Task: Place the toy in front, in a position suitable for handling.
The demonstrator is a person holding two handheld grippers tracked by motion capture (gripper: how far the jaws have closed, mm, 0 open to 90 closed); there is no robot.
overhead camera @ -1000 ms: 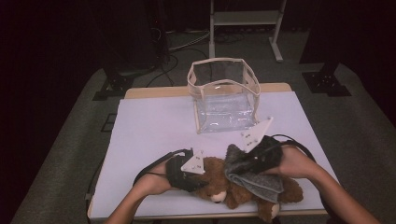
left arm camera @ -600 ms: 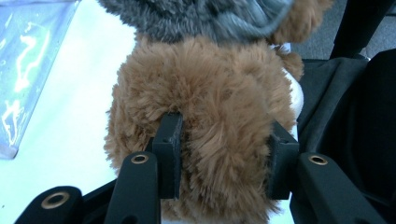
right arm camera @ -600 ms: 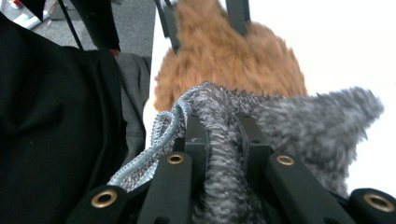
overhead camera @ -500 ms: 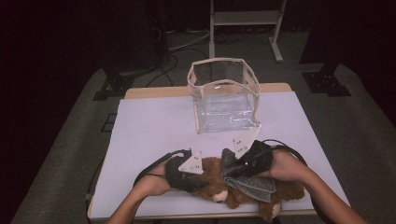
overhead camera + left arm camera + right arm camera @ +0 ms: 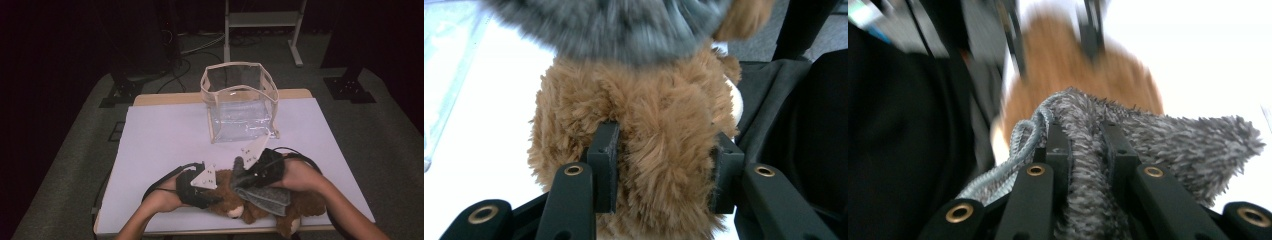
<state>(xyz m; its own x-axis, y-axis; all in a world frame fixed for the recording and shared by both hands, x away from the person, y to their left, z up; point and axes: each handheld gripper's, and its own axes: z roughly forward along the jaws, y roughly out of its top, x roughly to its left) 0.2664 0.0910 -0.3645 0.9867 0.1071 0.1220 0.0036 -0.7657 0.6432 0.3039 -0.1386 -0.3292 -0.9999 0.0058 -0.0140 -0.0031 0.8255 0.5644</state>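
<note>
A brown plush bear (image 5: 260,207) lies at the table's near edge. My left gripper (image 5: 207,192) is shut on the bear's furry head (image 5: 659,150), its two pads sunk into the plush on either side. A grey fuzzy cloth (image 5: 267,196) is draped over the bear's middle. My right gripper (image 5: 245,172) is shut on a fold of that grey cloth (image 5: 1088,165), with a pale blue-grey hem looping off to the left of the jaws. In the right gripper view the bear (image 5: 1083,70) is a brown blur beyond the cloth.
A clear plastic bag with a cream trim (image 5: 240,102) stands open and upright at the middle back of the white table (image 5: 160,145). Black cables loop beside both hands. Dark stands and a metal frame sit on the floor behind the table.
My right gripper has moved left and slightly nearer with the grey cloth, drawing it over the bear. The left gripper has stayed put on the bear's head.
</note>
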